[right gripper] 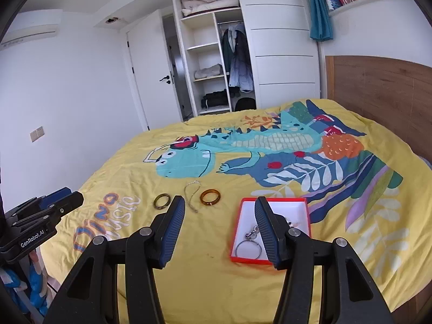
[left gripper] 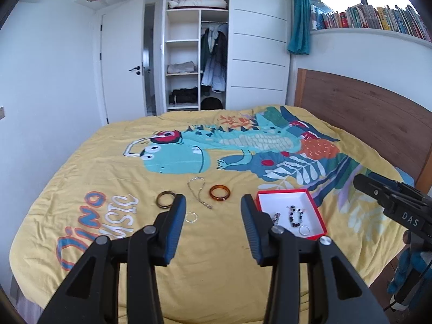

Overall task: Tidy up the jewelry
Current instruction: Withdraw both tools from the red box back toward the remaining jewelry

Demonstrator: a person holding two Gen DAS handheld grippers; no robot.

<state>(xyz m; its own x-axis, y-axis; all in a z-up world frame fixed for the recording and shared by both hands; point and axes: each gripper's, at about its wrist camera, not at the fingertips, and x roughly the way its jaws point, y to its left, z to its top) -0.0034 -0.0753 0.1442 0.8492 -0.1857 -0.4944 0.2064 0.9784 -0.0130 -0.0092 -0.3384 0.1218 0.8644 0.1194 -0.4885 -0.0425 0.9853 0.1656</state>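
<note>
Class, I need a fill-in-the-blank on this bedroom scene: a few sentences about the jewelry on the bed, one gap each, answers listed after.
1. The red box has a ____ inside.
2. The amber bangle lies ____ the box.
3. The silver chain lies between the amber bangle and the ____ bangle.
4. The bedspread shows a cartoon ____.

Answers: white; outside; dark; dinosaur

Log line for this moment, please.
left gripper: open, empty | right gripper: open, empty | red box: some jewelry inside | amber bangle, chain, dark bangle: on bedspread

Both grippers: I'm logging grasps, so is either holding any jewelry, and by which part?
Neither. The left gripper and right gripper are open and empty.
</note>
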